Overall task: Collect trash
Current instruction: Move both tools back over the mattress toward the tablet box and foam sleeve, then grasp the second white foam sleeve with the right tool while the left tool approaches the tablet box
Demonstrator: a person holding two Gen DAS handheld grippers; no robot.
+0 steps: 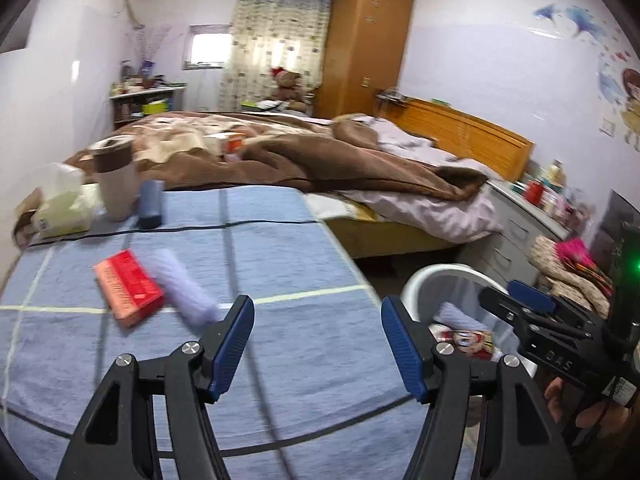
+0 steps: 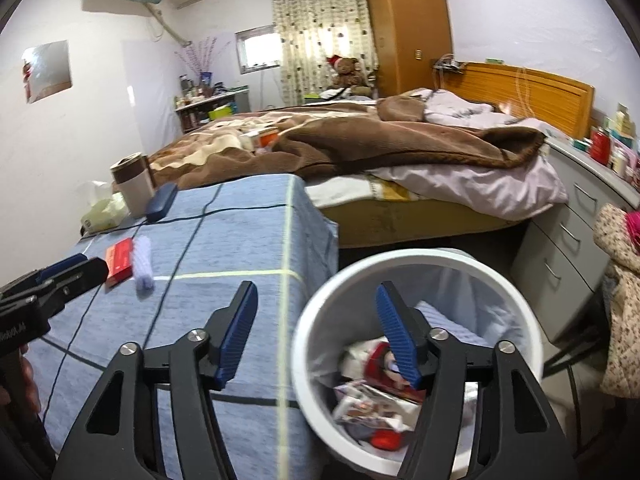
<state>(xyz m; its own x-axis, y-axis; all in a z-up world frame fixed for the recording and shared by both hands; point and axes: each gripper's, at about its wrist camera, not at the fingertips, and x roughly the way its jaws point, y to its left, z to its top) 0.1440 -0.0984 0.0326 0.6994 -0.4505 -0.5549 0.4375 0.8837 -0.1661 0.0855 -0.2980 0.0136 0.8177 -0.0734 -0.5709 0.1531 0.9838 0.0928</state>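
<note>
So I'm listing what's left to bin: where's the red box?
The red box lies on the blue checked cloth, left in both views, touching the white roll on its right.

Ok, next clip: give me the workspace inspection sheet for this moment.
Surface: table under blue checked cloth.
Job's things: red box touching pale wrapped roll; white bin beside the table, wrappers inside.
Clutter: cup, dark case, tissue pack at far edge.
Grippers: left gripper and right gripper open, nothing between them.
Cables: nothing seen.
Surroundings: unmade bed, wardrobe, drawers.
</note>
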